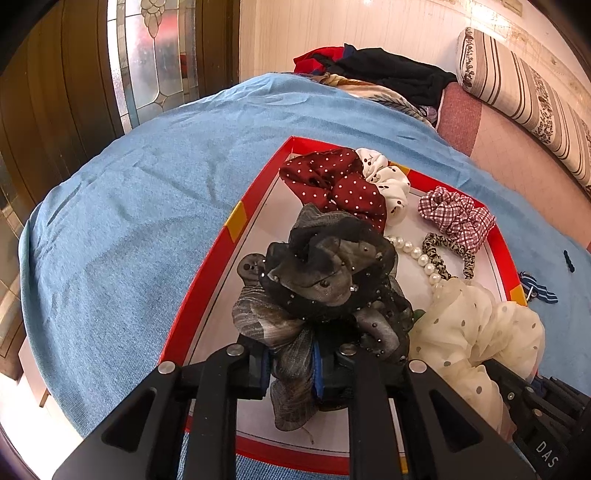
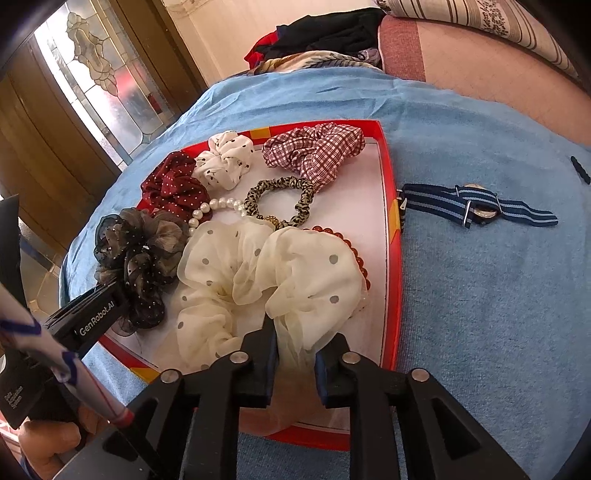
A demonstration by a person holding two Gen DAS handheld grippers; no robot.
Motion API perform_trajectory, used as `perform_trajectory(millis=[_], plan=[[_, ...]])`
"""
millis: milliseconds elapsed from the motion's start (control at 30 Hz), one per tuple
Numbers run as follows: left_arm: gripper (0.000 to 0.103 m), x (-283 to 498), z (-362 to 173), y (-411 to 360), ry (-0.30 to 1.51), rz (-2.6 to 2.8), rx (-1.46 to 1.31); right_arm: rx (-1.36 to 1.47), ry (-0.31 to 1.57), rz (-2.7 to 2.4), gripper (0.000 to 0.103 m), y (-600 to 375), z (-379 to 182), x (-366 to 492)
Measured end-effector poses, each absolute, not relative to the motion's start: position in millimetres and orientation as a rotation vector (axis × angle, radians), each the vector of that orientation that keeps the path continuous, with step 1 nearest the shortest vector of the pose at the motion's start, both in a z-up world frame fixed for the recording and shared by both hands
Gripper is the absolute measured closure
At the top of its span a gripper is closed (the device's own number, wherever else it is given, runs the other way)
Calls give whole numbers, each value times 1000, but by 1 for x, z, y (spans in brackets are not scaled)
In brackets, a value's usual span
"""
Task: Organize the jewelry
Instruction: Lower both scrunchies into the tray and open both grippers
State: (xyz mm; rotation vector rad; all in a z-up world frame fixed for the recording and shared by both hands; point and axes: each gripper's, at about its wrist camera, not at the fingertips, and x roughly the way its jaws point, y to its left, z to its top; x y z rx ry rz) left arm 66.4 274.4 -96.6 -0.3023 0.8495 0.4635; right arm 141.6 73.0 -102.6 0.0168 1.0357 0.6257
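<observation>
Tray point(image 2: 391, 229) on towel point(image 2: 480, 295), towel on bed. In tray, far end, left to right: dotted scrunchie point(image 2: 173, 186), small pale scrunchie point(image 2: 225, 160), checked scrunchie point(image 2: 314, 151). Middle: pearl string point(image 2: 218, 205), with thin patterned hair tie point(image 2: 280, 201) to its right. Near end: dark sheer scrunchie point(image 2: 140, 254) left, large sheer scrunchie point(image 2: 266, 280) right, overlying bead bracelet point(image 2: 354, 251). Right of tray, on towel: watch point(image 2: 480, 208). Behind towel: clothes pile point(image 2: 325, 37), pillow point(image 2: 480, 18)

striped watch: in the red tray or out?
Out. The striped watch lies flat on the blue towel, just past the red tray rim on its right side; one strap end reaches the rim.
</observation>
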Motion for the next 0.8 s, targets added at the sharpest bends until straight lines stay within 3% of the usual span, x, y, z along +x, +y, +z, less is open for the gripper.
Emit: perform_trajectory(millis=[467, 800], plan=[[79, 63, -87, 267, 807, 462, -265, 7, 1023, 614, 63, 66, -88, 133], [77, 61, -85, 265, 798, 460, -259, -6, 1009, 615, 63, 66, -79, 122]])
